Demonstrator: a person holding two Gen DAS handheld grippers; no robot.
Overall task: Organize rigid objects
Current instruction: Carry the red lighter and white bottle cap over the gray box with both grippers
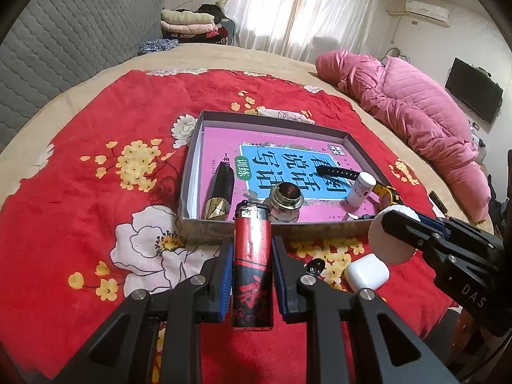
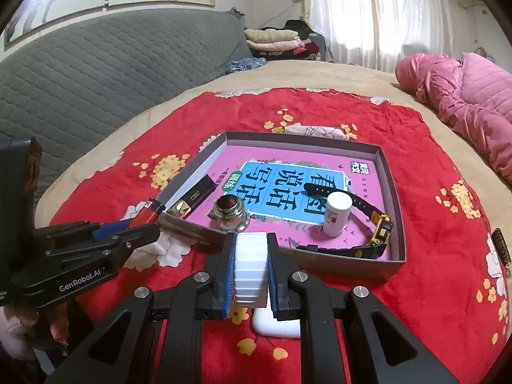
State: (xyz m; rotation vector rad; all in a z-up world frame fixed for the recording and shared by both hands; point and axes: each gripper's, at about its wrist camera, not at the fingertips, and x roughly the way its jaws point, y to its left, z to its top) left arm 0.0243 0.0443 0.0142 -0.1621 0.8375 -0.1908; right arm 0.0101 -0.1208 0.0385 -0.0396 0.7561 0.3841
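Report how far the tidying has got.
Done: lipstick, jar, white bottle and watch lie in the box. In hand: left gripper holds the lighter, right gripper a white ridged disc. Left: earbud case and a small dark object on the blanket.

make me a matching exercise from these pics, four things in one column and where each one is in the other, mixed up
Things
1. red lighter
2. white ridged cap
3. white earbud case
4. small white bottle

Places
A. standing upright inside the box
B. lying on the red blanket, outside the box
C. between the fingers of the left gripper
D. between the fingers of the right gripper

Pairs: 1-C, 2-D, 3-B, 4-A
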